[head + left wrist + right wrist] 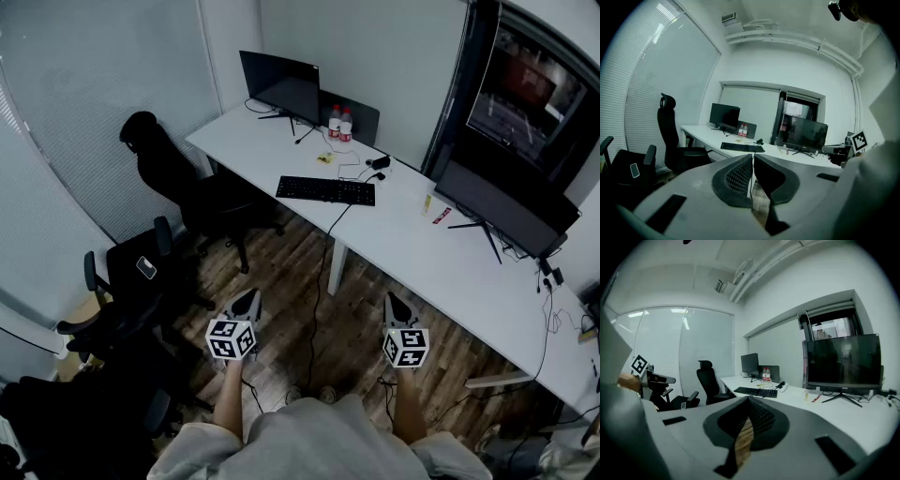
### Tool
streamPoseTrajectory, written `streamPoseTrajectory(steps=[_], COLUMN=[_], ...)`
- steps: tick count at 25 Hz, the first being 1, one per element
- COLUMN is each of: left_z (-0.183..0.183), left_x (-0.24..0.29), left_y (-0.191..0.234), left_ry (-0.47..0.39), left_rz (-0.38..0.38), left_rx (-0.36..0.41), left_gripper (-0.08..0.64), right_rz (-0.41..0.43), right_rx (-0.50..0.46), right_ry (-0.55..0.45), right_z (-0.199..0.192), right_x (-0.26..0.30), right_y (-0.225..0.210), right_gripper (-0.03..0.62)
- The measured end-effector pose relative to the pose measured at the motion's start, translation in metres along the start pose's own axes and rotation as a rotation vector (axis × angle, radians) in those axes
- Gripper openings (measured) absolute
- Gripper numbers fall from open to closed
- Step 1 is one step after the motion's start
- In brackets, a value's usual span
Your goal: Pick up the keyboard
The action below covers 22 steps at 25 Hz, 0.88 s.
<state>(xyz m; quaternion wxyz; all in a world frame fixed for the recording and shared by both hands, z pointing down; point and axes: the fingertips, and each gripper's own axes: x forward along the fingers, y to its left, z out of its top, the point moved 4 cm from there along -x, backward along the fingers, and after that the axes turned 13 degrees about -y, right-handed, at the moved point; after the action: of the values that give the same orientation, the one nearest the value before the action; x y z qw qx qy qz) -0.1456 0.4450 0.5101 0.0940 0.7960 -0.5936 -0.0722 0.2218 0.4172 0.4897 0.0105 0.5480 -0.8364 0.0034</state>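
I was only at the approach: left claw (247,302) and right claw (395,306) sat pressed together, empty. The keyboard (325,190) lay at twelve o'clock on the desk (412,246); next I'd need to advance and spread them.

An office room with pale walls (394,56) and a dark wood-plank floor (300,291). A long white desk (412,253) runs diagonally along the far wall, with a dark monitor (281,84) at its far end. Black office chairs (173,183) stand at the left, beside a large window covered by closed blinds (84,103).
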Motion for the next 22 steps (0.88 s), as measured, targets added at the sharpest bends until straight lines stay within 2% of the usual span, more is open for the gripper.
streamPoseTrajectory(steps=[12, 16, 17, 19, 20, 22], left_z=[0.0, 0.003, 0.003, 0.003, 0.004, 0.004], left_x=[0.0, 0.005, 0.007, 0.01, 0.011, 0.013], left_y=[0.004, -0.003, -0.005, -0.009, -0.01, -0.01], left_ry=[0.001, -0.018, -0.017, -0.018, -0.02, -0.028], left_rz=[0.0, -0.037, -0.052, -0.077, -0.082, -0.076], left_rx=[-0.001, 0.008, 0.006, -0.001, -0.006, -0.014], left_gripper=[0.023, 0.031, 0.038, 0.185, 0.212, 0.228], right_rz=[0.007, 0.018, 0.027, 0.051, 0.061, 0.071], right_rx=[0.0, 0.019, 0.024, 0.032, 0.031, 0.024], right_ry=[0.017, -0.011, -0.019, -0.023, -0.022, -0.018], right_z=[-0.003, 0.0, 0.0, 0.001, 0.001, 0.001], right_x=[0.003, 0.004, 0.005, 0.008, 0.009, 0.009], right_y=[0.001, -0.002, -0.002, -0.001, -0.001, -0.001], right_gripper=[0.0, 0.002, 0.018, 0.186, 0.22, 0.245])
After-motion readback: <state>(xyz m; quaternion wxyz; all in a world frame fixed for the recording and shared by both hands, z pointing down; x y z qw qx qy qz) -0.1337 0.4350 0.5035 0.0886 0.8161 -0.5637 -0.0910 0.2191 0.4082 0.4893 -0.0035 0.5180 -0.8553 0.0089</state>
